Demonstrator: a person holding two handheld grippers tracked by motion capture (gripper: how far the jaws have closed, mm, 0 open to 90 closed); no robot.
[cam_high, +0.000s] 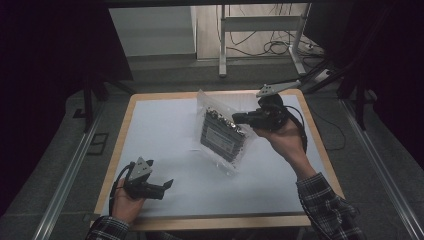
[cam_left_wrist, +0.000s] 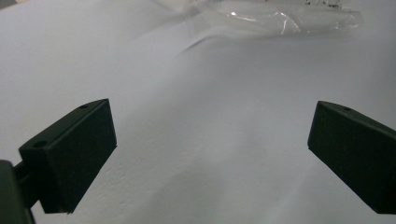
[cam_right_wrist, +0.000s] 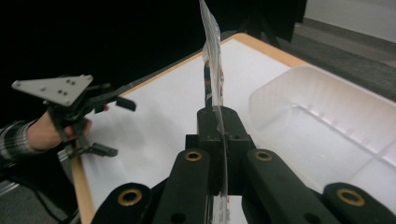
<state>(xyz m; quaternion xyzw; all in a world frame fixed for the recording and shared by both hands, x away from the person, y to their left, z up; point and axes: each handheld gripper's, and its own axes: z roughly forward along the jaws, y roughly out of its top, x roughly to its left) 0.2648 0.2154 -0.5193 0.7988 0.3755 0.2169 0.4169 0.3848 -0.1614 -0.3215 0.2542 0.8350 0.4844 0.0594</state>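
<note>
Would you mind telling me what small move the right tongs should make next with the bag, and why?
Probably carry the bag sideways over the white tray. The right tongs are shut on its edge and hold it up off the table, with the tray close beside. The left tongs sit open, away from it.

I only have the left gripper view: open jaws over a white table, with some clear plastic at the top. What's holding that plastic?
Observer: The right gripper is shut on the upper edge of a clear bag, which stands tilted.
Operator: Anything inside it?
Observer: A dark ribbed block with a pale label.
Operator: Anywhere nearby to put it?
Observer: The right gripper view shows a white plastic tray on the table, beside that gripper.
</note>
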